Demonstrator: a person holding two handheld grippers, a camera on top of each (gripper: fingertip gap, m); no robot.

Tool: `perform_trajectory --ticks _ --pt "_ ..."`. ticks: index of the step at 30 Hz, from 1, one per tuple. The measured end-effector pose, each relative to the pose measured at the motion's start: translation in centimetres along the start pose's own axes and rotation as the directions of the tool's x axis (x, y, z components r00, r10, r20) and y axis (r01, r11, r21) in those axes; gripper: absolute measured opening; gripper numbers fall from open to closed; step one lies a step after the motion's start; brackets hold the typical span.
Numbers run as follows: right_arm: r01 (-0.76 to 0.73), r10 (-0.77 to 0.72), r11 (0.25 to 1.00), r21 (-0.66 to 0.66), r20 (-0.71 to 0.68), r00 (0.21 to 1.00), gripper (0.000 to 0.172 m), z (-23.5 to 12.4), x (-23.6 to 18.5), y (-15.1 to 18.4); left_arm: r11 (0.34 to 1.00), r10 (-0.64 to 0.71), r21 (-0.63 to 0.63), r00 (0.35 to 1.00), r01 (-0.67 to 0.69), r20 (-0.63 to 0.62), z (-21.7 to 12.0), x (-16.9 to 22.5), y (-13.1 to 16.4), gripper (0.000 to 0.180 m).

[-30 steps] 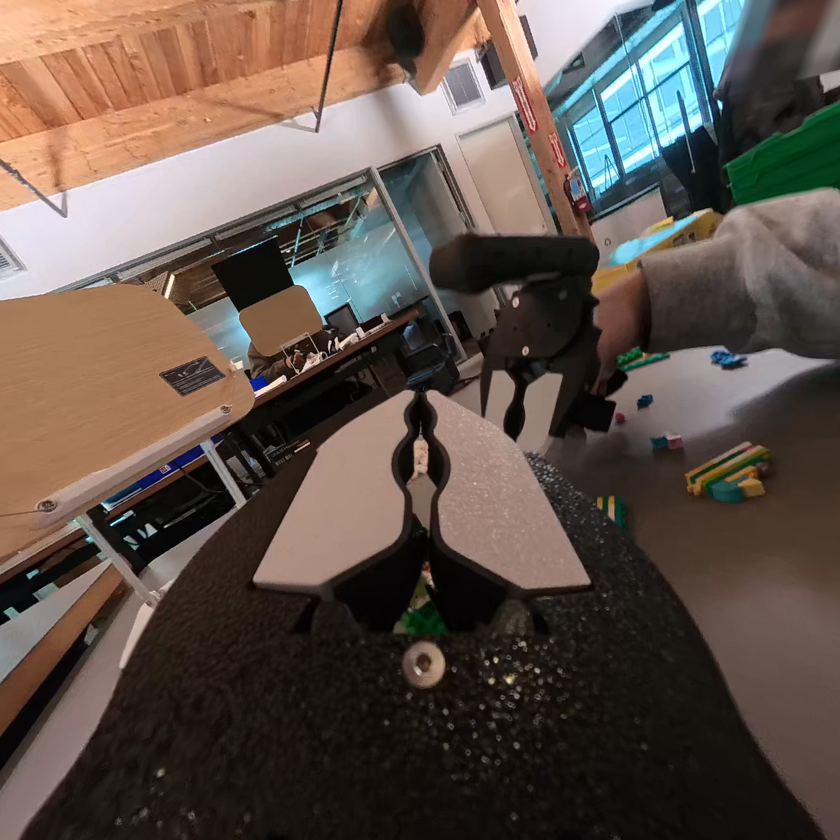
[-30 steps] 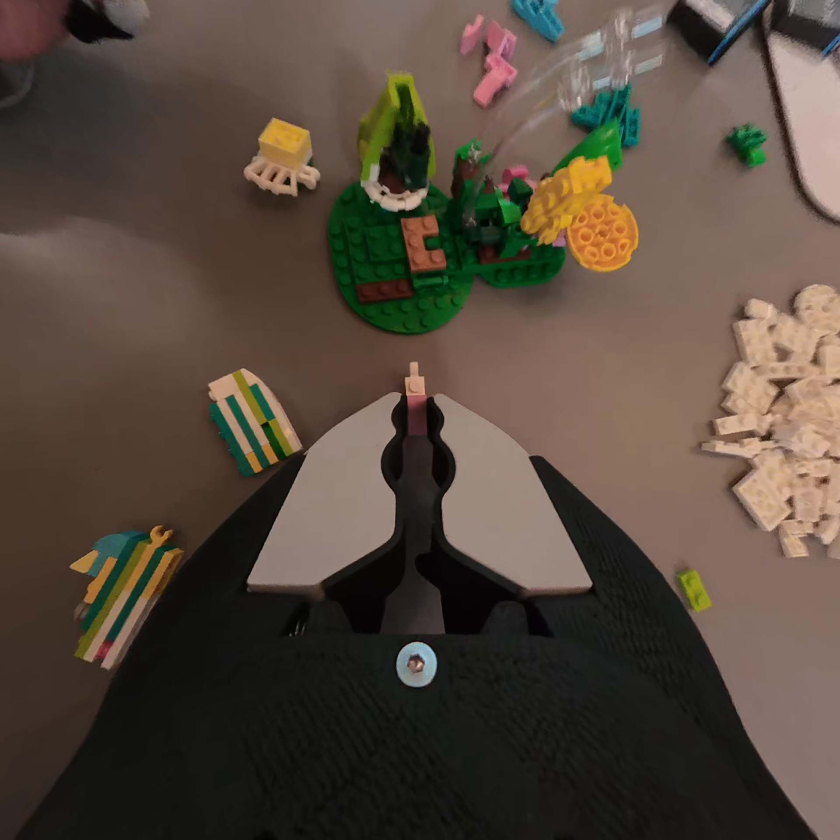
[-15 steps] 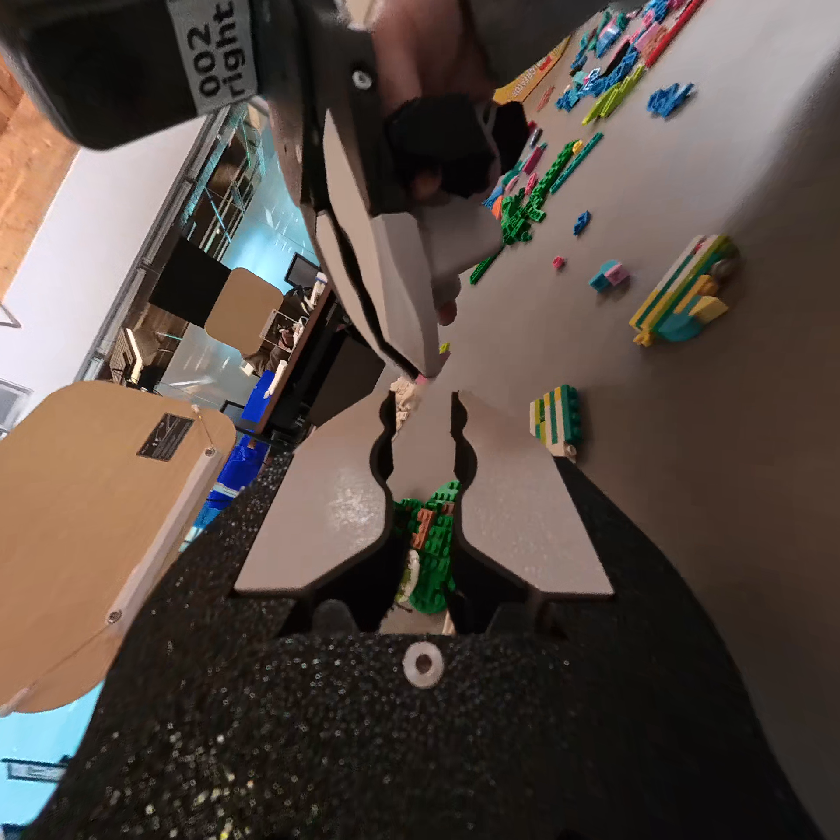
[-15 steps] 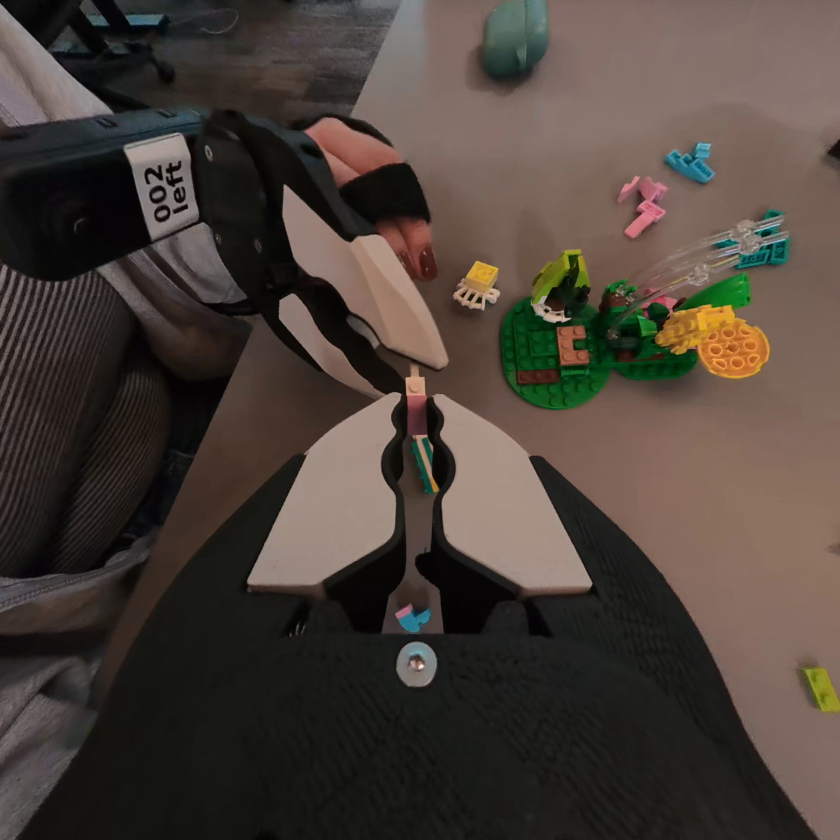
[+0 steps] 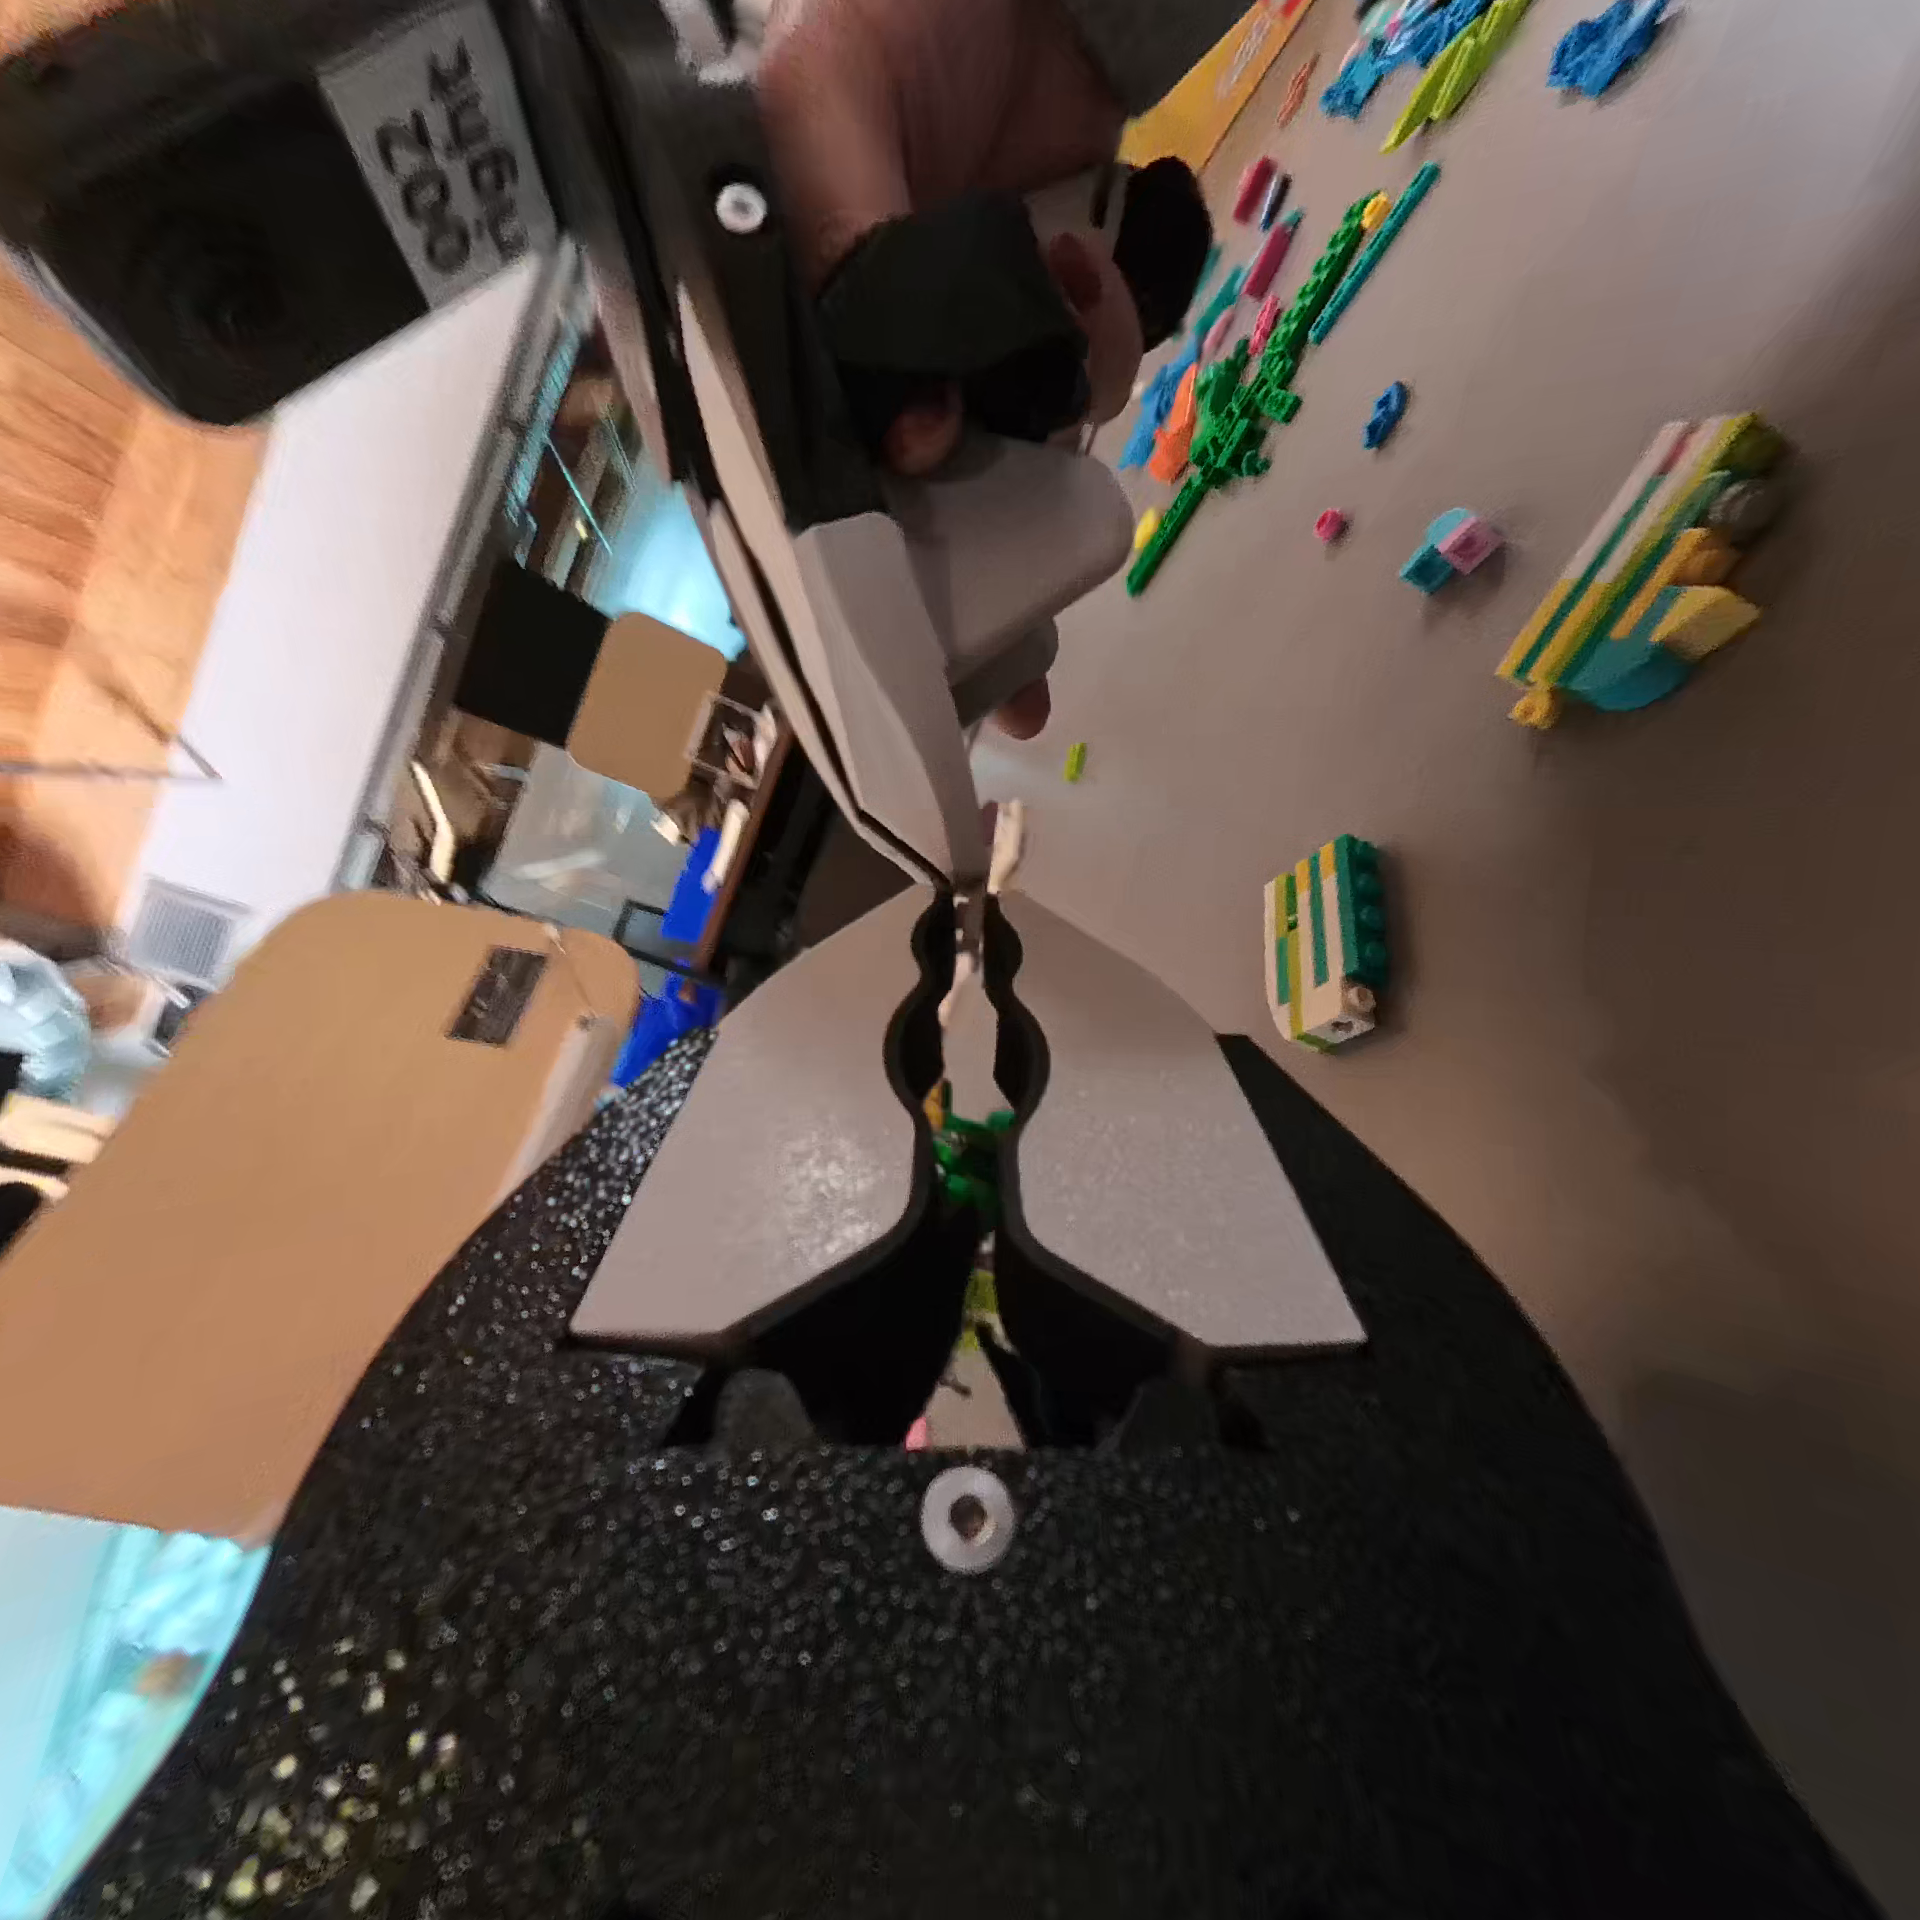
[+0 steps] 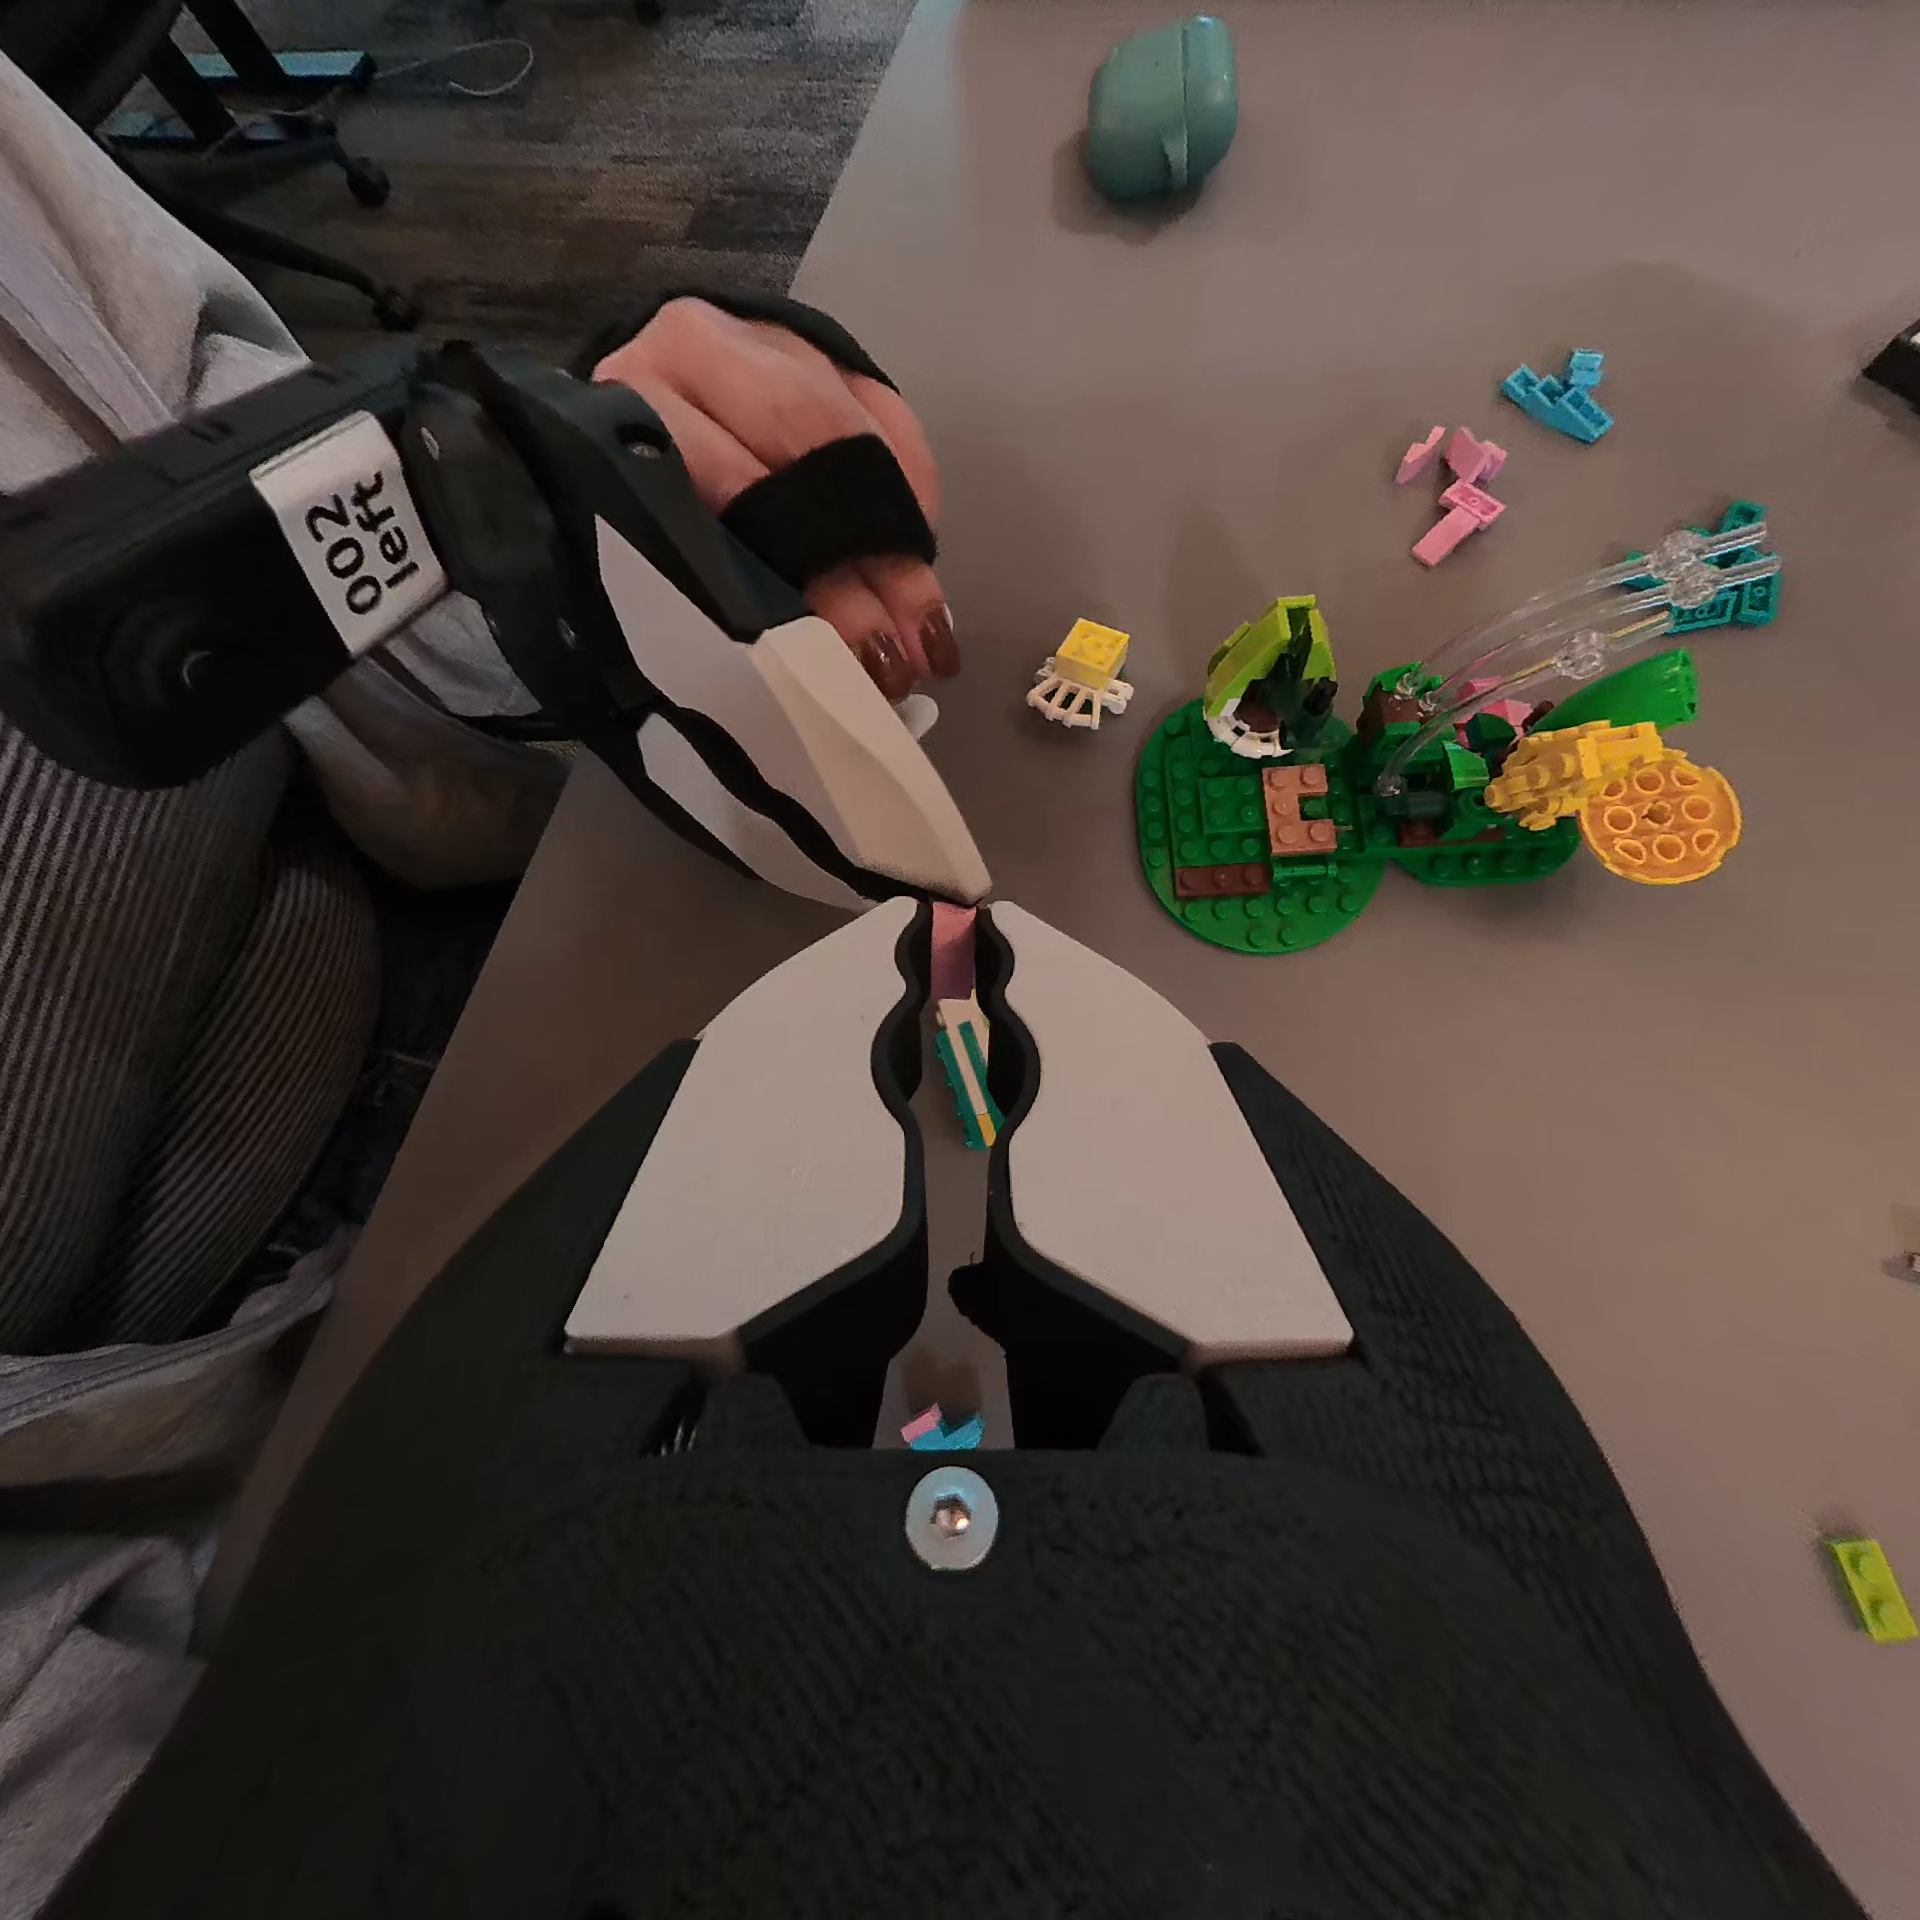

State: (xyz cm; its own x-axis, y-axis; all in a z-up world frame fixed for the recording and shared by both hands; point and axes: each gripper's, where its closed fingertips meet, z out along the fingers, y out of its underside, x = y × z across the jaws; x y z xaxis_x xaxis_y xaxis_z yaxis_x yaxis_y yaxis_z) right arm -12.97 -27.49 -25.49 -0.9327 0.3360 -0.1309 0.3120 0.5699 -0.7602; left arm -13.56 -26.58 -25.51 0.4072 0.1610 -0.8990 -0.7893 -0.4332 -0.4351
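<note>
My right gripper (image 6: pixel 954 914) is shut on a small pink brick (image 6: pixel 954 951) and holds it above the grey table (image 6: pixel 1351 1143). My left gripper (image 5: pixel 966 920) has come tip to tip with it, and in the right wrist view its fingertips (image 6: pixel 951 868) cover the brick's far end. The left fingers are shut on the small cream piece (image 5: pixel 971 927) at that end. In the left wrist view the right gripper's fingers (image 5: pixel 894 727) come down from above and meet mine. A hand (image 6: pixel 790 416) holds the left gripper.
A green baseplate model (image 6: pixel 1247 862) with a yellow disc (image 6: pixel 1657 821) lies to the right. A yellow cube on white legs (image 6: pixel 1086 670), pink bits (image 6: pixel 1449 494), a teal case (image 6: pixel 1158 109) and a lime plate (image 6: pixel 1870 1600) lie around. Striped builds (image 5: pixel 1325 956) (image 5: pixel 1631 582) lie nearby. Less than 4 cm separates the two grippers' tips.
The left gripper opened, swung in to the right gripper's tips and shut on the end of the held pink brick. The right gripper kept its grip and turned towards the table's left edge.
</note>
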Motion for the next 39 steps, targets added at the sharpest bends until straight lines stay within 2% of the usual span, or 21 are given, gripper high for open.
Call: perform_trajectory --ticks 3,5,8,10,12,14,19,22,26,28,30,33,39 --pt "0.029 -0.026 0.998 0.047 -0.069 0.997 0.008 0.0 0.8 -0.9 0.984 -0.166 -0.061 0.986 0.165 -0.023 0.1 -0.6 0.7 0.005" --pt "0.104 -0.091 0.99 0.094 -0.132 0.987 0.024 -0.6 1.1 -2.0 0.945 -0.327 -0.044 0.943 0.324 -0.063 -0.1 -0.8 0.9 0.005" --pt "0.293 -0.276 0.954 0.066 -0.191 0.942 0.025 -1.2 0.3 -2.4 0.833 -0.538 0.026 0.821 0.552 -0.191 -0.7 -1.1 0.3 0.005" --pt "0.37 -0.359 0.928 0.025 -0.194 0.913 0.021 -1.2 -0.4 -2.1 0.744 -0.618 0.088 0.733 0.662 -0.283 -1.3 -1.5 -0.7 0.005" --pt "0.401 -0.391 0.916 0.021 -0.181 0.902 0.009 -1.0 -1.0 -2.2 0.677 -0.661 0.116 0.67 0.727 -0.339 -1.8 -1.9 -1.2 0.005" --pt "0.413 -0.399 0.91 0.05 -0.176 0.9 0.002 -1.1 -1.4 -2.6 0.656 -0.664 0.128 0.649 0.744 -0.371 -2.1 -2.0 -1.4 0.005" --pt "0.381 -0.368 0.915 0.128 -0.117 0.922 0.007 -1.3 -2.2 -3.1 0.659 -0.649 0.105 0.634 0.745 -0.42 -2.2 -1.2 -1.7 0.005" --pt "0.355 -0.347 0.924 0.143 -0.074 0.935 0.0 -1.5 -2.6 -3.1 0.642 -0.654 0.115 0.62 0.758 -0.433 -2.1 -1.2 -2.1 0.005" --pt "0.378 -0.363 0.907 0.184 -0.113 0.925 0.0 -2.0 -2.4 -3.7 0.621 -0.663 0.121 0.601 0.774 -0.446 -2.4 -1.5 -2.1 0.005" --pt "0.359 -0.349 0.916 0.179 -0.089 0.933 0.011 -2.0 -2.6 -3.5 0.617 -0.666 0.124 0.6 0.777 -0.444 -2.4 -1.6 -2.0 0.005" --pt "0.367 -0.356 0.918 0.152 -0.095 0.93 0.016 -1.9 -2.5 -3.2 0.61 -0.667 0.127 0.594 0.782 -0.449 -2.5 -1.7 -2.0 0.005" --pt "0.401 -0.387 0.906 0.136 -0.116 0.915 0.007 -1.8 -2.4 -3.2 0.611 -0.669 0.125 0.593 0.782 -0.448 -2.4 -1.7 -2.0 0.005" --pt "0.373 -0.368 0.919 0.126 -0.061 0.928 0.005 -1.2 -2.7 -2.6 0.613 -0.656 0.125 0.591 0.78 -0.469 -2.5 -1.5 -2.3 0.005"
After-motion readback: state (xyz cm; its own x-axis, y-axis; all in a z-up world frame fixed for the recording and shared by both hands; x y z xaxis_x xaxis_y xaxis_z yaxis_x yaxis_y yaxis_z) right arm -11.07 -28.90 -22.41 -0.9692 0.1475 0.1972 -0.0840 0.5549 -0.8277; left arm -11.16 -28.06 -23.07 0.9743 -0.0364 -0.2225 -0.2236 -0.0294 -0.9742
